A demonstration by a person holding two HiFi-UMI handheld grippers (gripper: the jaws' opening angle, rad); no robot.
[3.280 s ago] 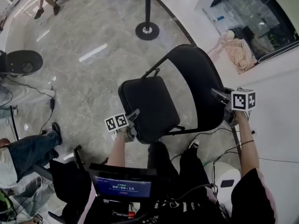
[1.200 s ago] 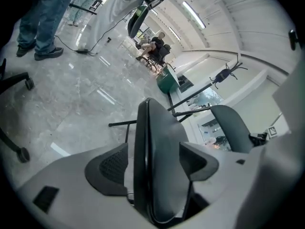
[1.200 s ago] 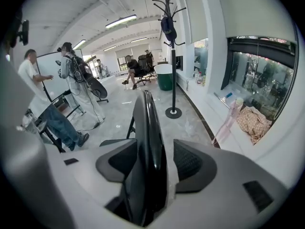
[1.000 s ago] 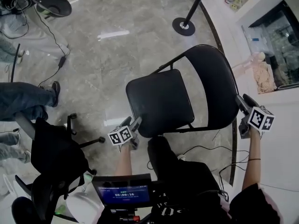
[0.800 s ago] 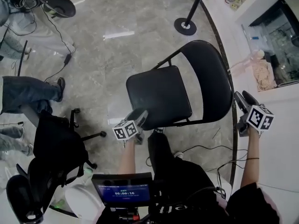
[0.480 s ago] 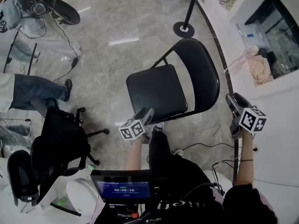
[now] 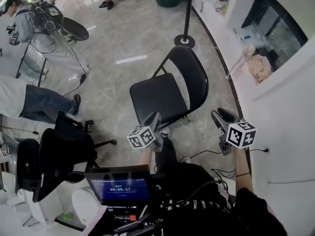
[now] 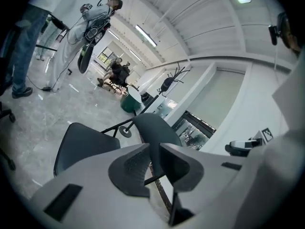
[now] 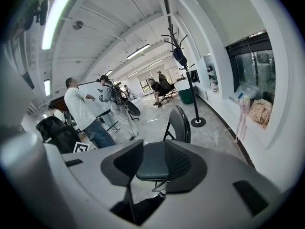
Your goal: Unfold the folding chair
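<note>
the black folding chair stands opened out on the grey marble floor, seat flat and rounded backrest upright, its back toward a stanchion post. both hand-held grippers hang in the air on the near side of it, touching nothing. the left gripper is near the seat's front edge; its jaws are closing, with only a narrow slit between them and nothing in it. the right gripper is off to the chair's right, near the white wall, its jaws also closing yet plainly apart and empty. a black office chair stands at the left, well apart from the folding chair.
</note>
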